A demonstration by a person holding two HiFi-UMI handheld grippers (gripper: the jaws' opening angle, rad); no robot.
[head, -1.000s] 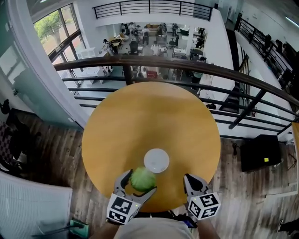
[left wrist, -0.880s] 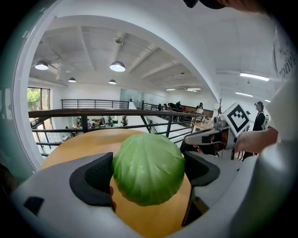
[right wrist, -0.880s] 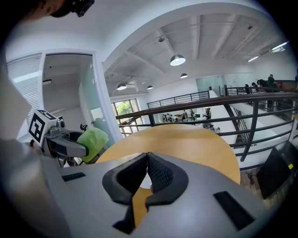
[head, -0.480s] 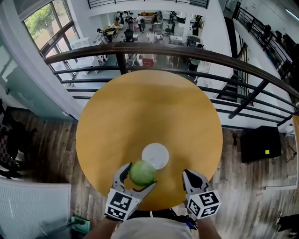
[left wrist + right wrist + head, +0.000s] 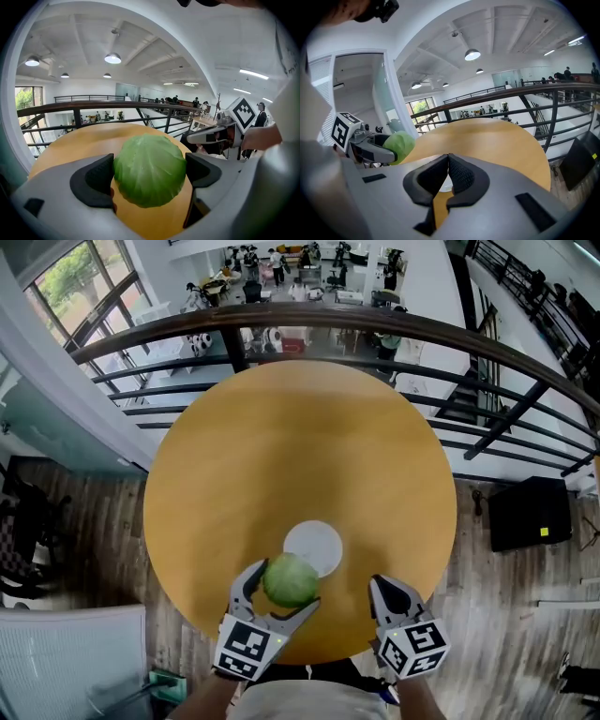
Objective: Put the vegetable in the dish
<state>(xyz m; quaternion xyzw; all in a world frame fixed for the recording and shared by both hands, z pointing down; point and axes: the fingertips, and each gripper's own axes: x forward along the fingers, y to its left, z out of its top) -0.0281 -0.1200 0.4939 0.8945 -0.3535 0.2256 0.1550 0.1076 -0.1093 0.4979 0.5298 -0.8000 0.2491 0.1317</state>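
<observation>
- Held tight in the left gripper [image 5: 281, 594]: a round green cabbage [image 5: 291, 579], with one jaw on each side of it.
- Pressed together with nothing between them: the jaws of the right gripper [image 5: 448, 164], off to the side near the edge of the round yellow table [image 5: 300, 427].
- Up in the jaws and over the near edge of the white dish [image 5: 321, 536], not lying in it yet.
- Dish flat on the table, close to the near side.
- Looks like the carry step: nearly there, just a bit further over the dish and then down.
- Could go wrong: letting go too soon. Round and smooth, so likely to hit the edge of the dish, roll across the table and maybe drop to the floor [image 5: 75, 521].
- Could go wrong: coming down on the edge of the dish. Small and light-looking, so likely to tip or slide away.
- Could go wrong: squeezing too softly. Gripped at only two spots on a ball shape, so easy to slip out.
- No sight of the dish in the left gripper view, hidden behind the cabbage, so easy to miss the middle.
- Best bet: get right over the middle, go low, then open slowly.
</observation>
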